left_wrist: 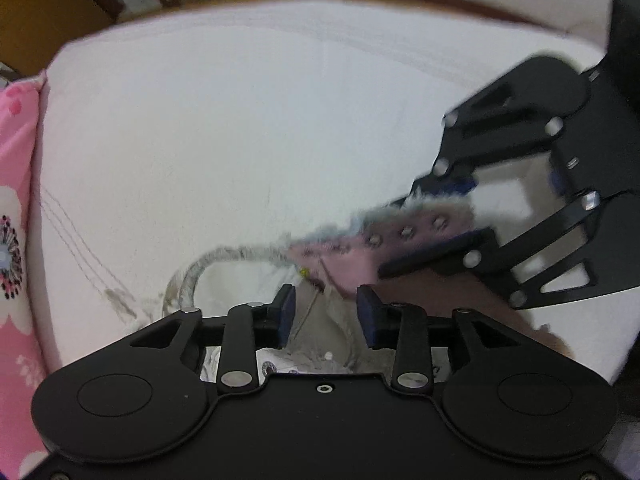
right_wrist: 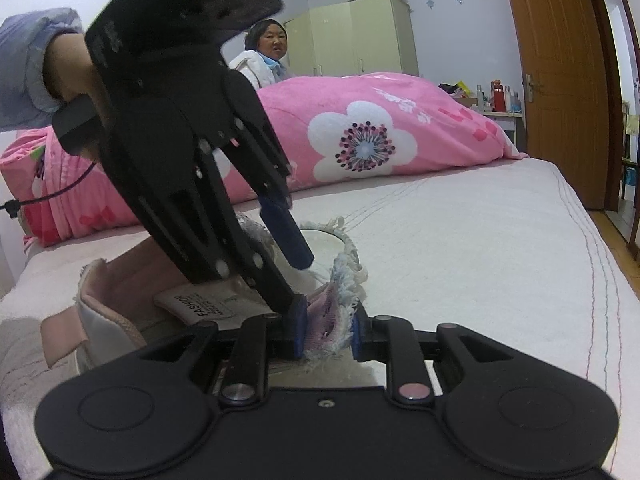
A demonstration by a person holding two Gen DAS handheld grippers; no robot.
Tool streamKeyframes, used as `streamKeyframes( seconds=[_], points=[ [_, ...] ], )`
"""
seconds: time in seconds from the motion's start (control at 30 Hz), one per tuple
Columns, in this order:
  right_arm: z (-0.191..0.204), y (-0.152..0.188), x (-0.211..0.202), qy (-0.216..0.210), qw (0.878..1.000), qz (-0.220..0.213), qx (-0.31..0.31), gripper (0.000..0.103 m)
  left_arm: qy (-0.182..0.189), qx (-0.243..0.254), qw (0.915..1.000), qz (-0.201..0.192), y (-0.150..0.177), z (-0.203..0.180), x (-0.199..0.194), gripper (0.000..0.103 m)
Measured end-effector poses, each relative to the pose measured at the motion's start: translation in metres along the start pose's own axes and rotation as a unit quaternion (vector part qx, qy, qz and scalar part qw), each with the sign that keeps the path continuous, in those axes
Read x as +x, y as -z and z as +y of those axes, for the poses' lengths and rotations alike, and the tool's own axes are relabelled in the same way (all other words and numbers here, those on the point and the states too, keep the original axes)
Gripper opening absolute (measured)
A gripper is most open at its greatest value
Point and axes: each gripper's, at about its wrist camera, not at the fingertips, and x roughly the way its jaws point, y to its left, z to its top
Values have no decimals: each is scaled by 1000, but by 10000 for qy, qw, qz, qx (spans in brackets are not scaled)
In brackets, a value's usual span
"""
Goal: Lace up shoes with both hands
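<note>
1. Left wrist view: we point our left gripper [left_wrist: 326,316] steeply down over the shoe [left_wrist: 320,344] on the bed [left_wrist: 224,128]. Its fingers stand apart, clasping nothing, ready for the frayed lace [left_wrist: 208,264] that curls toward the bed's left edge.
2. Right wrist view: our right gripper [right_wrist: 326,334] pinches the pink, fringed eyelet flap [right_wrist: 326,312] to steady it. The shoe [right_wrist: 108,312] lies near the bed's near edge, its tongue label showing.
</note>
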Motion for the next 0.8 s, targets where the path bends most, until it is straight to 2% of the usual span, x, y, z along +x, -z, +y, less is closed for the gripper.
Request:
streamKeyframes(
  seconds=[0.03, 0.07, 0.23, 0.43, 0.8],
  points=[
    [2, 2, -2, -6, 10000, -1, -7, 19, -12, -5, 10000, 31, -1, -1, 2, 15],
    [3, 2, -2, -13, 10000, 1, -11, 19, -59, -12, 10000, 25, -2, -1, 3, 2],
    [5, 4, -7, -19, 10000, -7, -5, 19, -222, -59, 9996, -132, 2, -2, -7, 2],
    [4, 0, -5, -10, 10000, -3, -8, 19, -425, 134, 9990, 47, 2, -7, -14, 2],
    [-1, -6, 1, -1, 10000, 0, -27, 19, -489, 235, 9983, 197, -4, -11, -12, 2]
  ],
)
